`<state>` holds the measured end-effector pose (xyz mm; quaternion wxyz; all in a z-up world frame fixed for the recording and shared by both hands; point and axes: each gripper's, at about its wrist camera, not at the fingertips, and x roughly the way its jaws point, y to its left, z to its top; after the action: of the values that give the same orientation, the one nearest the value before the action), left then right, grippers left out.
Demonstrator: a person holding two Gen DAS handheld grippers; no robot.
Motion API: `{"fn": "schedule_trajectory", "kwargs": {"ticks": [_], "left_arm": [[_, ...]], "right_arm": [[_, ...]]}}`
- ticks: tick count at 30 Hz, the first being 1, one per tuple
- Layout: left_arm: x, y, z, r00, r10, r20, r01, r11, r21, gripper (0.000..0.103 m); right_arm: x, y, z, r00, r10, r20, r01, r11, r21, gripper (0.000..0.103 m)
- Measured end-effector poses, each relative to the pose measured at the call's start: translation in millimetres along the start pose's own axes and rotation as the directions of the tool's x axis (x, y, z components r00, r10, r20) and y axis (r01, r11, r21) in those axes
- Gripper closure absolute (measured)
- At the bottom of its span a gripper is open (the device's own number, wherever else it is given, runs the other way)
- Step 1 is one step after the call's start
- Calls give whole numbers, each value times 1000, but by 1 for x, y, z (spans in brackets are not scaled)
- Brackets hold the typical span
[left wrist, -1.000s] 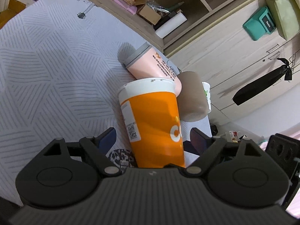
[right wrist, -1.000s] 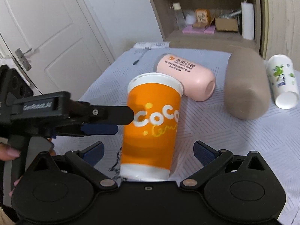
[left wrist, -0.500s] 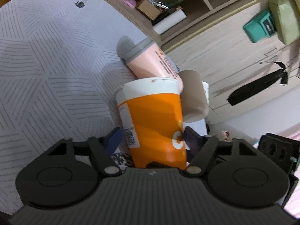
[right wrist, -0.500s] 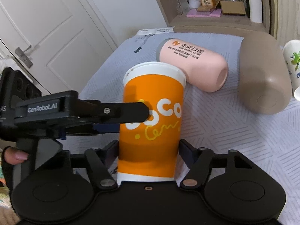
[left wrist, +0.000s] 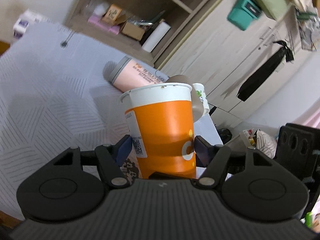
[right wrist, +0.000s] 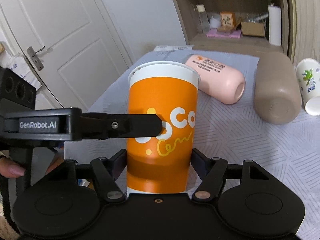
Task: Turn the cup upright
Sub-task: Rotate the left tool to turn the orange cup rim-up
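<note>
An orange paper cup (left wrist: 164, 132) with a white rim stands rim-up between both grippers; it also fills the middle of the right wrist view (right wrist: 162, 124). My left gripper (left wrist: 162, 150) is shut on the cup's lower body, its blue pads pressed to both sides. My right gripper (right wrist: 159, 160) is shut on the same cup near its base. In the right wrist view the left gripper's black finger (right wrist: 124, 126) reaches in from the left across the cup's front.
On the grey patterned tablecloth (right wrist: 250, 140) lie a pink tumbler (right wrist: 216, 82), a brown tumbler (right wrist: 278, 94) and a white printed cup (right wrist: 309, 86), all on their sides behind the orange cup. A wooden shelf unit (right wrist: 236, 30) stands beyond. A white door (right wrist: 60, 40) is at left.
Both grippers closed from open onto the orange cup. The cup has risen, and the left wrist view has tilted up toward the shelves.
</note>
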<state>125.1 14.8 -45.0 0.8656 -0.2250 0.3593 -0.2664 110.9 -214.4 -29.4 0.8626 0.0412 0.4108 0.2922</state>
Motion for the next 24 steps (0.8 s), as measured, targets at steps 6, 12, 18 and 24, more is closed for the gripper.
{"fn": "schedule_trajectory", "kwargs": {"ticks": [6,12,18,24], "left_arm": [[-17,-21,-3,999,20,40,-25,993,111,36],[-26,-40,-8,993,51,105,-72,976,208,36],[-35,-50,-14,986,55,158,-98,956,278,36],[-31,-49,-14,978,75,195,-136,937,323,36]], "right_arm": [[-12,8,-5,999,-10,45,12,999,-41,29],[-18,21,-5,995,-44,92,52,995,-88,29],[-22,28,-11,986,-55,155,71,993,-98,29],[-12,34,-15,969,-89,231,125,981,-148,29]]}}
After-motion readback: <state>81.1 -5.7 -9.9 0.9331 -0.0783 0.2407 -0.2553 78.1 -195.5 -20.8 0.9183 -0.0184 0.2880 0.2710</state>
